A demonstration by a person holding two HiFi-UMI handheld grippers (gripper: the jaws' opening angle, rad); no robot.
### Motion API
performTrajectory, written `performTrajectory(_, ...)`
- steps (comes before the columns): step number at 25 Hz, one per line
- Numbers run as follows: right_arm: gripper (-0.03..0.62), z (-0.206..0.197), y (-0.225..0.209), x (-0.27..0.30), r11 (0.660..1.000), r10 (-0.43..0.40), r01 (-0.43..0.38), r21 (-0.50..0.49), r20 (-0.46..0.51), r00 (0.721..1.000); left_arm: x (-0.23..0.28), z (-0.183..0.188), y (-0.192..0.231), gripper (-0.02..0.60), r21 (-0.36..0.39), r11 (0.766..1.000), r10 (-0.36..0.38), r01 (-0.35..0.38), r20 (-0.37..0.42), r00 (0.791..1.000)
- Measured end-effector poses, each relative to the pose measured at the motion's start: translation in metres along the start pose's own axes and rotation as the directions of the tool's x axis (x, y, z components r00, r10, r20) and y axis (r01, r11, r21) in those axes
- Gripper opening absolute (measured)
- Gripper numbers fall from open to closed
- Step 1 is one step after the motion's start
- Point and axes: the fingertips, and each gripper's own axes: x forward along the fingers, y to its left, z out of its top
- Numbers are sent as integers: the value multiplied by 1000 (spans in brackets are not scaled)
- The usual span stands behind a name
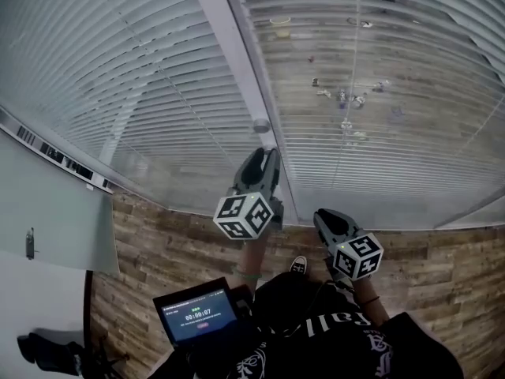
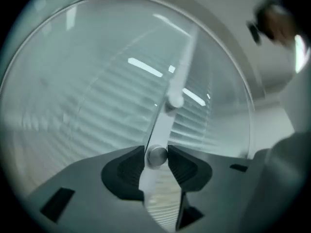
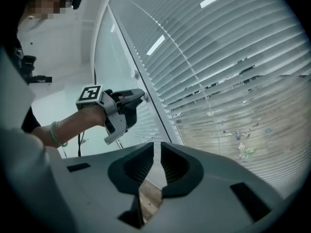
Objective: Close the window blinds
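- Head view: the left gripper [image 1: 264, 155] reaches up to the window post [image 1: 237, 54], which stands between two panels of blinds [image 1: 118, 69].
- To the right of its fingers the slats [image 1: 379, 164] are partly open, and the ground outside shows through them. To the left of the fingers they look more closed.
- The right gripper [image 1: 326, 216] hangs lower, below and to the right of the left fingers, and it touches nothing.
- Under both is the wooden floor [image 1: 173, 251]. A small screen [image 1: 197, 314] sits near the person's body, well apart from the fingers.
- Left gripper view: the fingers pinch the tilt wand [image 2: 177, 89]. A round metal piece [image 2: 157, 156] of it sits between the two pads, and they seem to press on it from both sides.
- The wand runs on beyond the fingertips, in front of the slats.
- To do this step well, I think the hand should roll the wand around its own axis with a firm pinch and not pull it sideways. It should watch the slats to the right of the fingers until no gap remains. The round piece may slip between the pads.
- Right gripper view: these fingers stand a little apart with nothing between them, and only floor shows through the slit.
- The left gripper is beyond them and to their left, at the post.
- There is free air around both hands. The post and the slats just beyond the left fingertips are the only near edges.
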Motion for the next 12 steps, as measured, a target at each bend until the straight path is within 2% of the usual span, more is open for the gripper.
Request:
performTrajectory(1, 51, 0, 0, -1, 1000, 2, -2, 0, 0, 1000, -2, 2, -5, 145, 284, 959, 38, -29, -26, 999)
performTrajectory(2, 50, -1, 0, -2, 1000, 2, -2, 0, -1, 1000, -2, 3, -12, 153, 550, 835, 71, -34, -47, 996)
performTrajectory(3, 50, -2, 0, -2, 1000, 1, -1, 0, -2, 1000, -1, 2, -19, 153, 748, 664, 98, -14, -68, 993)
performTrajectory(4, 51, -3, -2, -2, 1000, -1, 1, 2, -4, 1000, 1, -1, -25, 153, 871, 491, 119, 21, -91, 989)
performTrajectory(5, 51, -5, -3, -2, 1000, -6, 6, 5, -6, 1000, 4, -7, -29, 153, 935, 348, 137, 62, -116, 984)
performTrajectory(6, 49, -7, -5, -2, 1000, -11, 11, 8, -9, 1000, 6, -13, -29, 152, 964, 248, 155, 100, -141, 978)
performTrajectory(7, 49, -8, -5, -2, 1000, -15, 15, 10, -10, 1000, 6, -18, -27, 149, 973, 192, 175, 127, -161, 971)
performTrajectory(8, 49, -8, -5, -3, 1000, -17, 17, 12, -10, 1000, 6, -22, -24, 149, 975, 169, 192, 142, -174, 966)
performTrajectory(9, 51, -8, -4, -4, 1000, -18, 18, 13, -9, 1000, 4, -24, -21, 149, 975, 170, 200, 142, -176, 964)
performTrajectory(10, 51, -8, -3, -5, 1000, -19, 19, 14, -7, 1000, 2, -23, -20, 150, 974, 182, 201, 134, -170, 965)
performTrajectory(12, 50, -7, -4, -9, 1000, -26, 26, 15, -7, 1000, 0, -18, -21, 148, 970, 218, 195, 109, -152, 969)
